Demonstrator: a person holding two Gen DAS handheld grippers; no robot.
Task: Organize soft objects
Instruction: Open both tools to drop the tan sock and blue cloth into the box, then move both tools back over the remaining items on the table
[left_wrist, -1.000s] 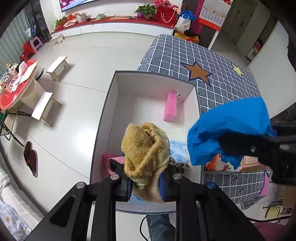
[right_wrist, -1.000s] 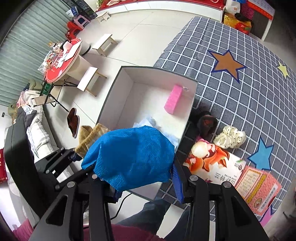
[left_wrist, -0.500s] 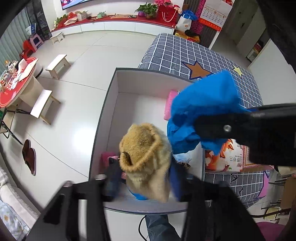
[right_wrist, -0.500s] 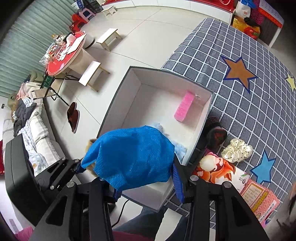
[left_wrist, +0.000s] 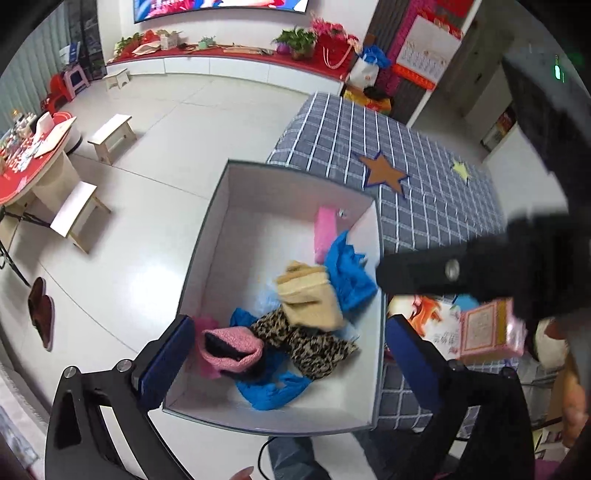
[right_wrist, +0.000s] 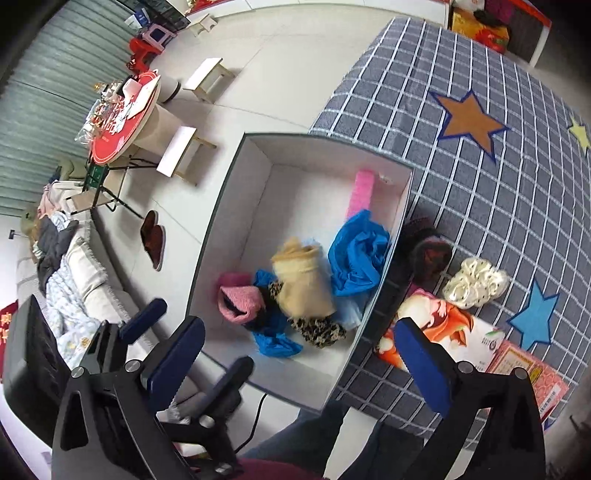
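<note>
Grey checked tablecloth (right_wrist: 461, 177), white floor (left_wrist: 155, 155)

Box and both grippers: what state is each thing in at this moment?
Left gripper: open, jaws just opened, nothing between them.
Right gripper: open, jaws just opened, nothing between them.
White box: open-topped, partly filled.
Tan knit piece: loose in the box, on the pile.
Blue cloth: crumpled in the box, by its right wall.
Cream scrunchie: outside the box, on the checked cover.

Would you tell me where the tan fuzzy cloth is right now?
In both wrist views the tan fuzzy cloth lies inside the white box, right of centre, beside the blue cloth and overlapping the leopard-print fabric.
</note>
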